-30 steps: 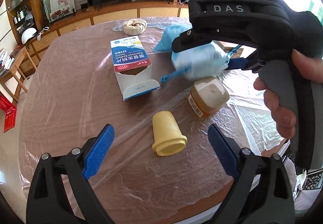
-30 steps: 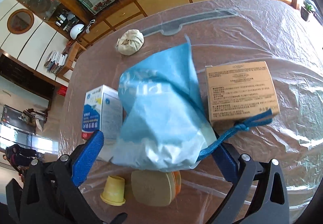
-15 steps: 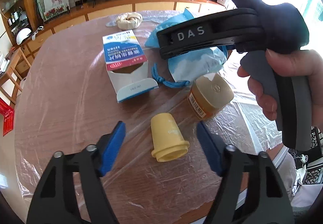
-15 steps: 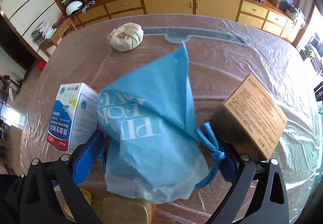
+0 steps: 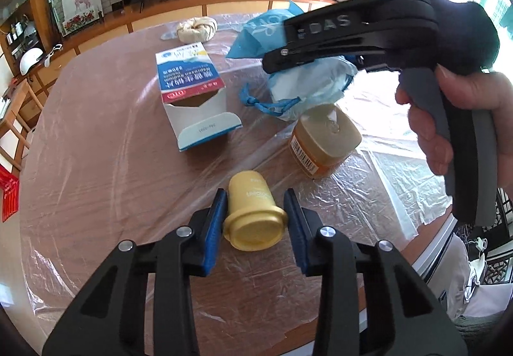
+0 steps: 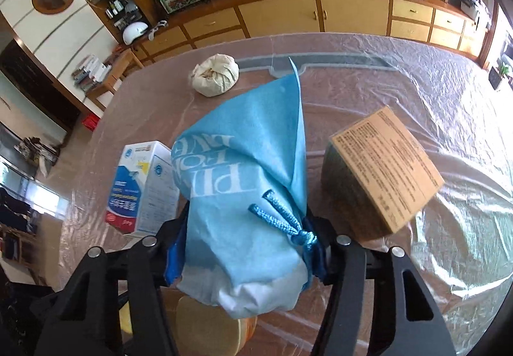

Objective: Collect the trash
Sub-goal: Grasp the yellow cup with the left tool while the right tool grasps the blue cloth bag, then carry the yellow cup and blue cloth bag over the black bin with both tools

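Trouble looks likeliest at the yellow cup, lying on its side on the plastic-covered surface between the left gripper jaws, which have just been closing and touch its rim; a round, tapered thing could squirt out or roll. The right gripper, jaws likewise just closing, is clamped on the blue drawstring bag; soft cloth may slip, or nudge the jar below.

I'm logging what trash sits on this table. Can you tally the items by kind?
Cardboard boxes: 2 (blue-and-white medicine box, brown box)
Bags: 1 (blue drawstring bag)
Jars: 1 (amber jar)
Caps: 1 (yellow cap)
Wadded wrappers: 1 (beige wad)
Total: 6
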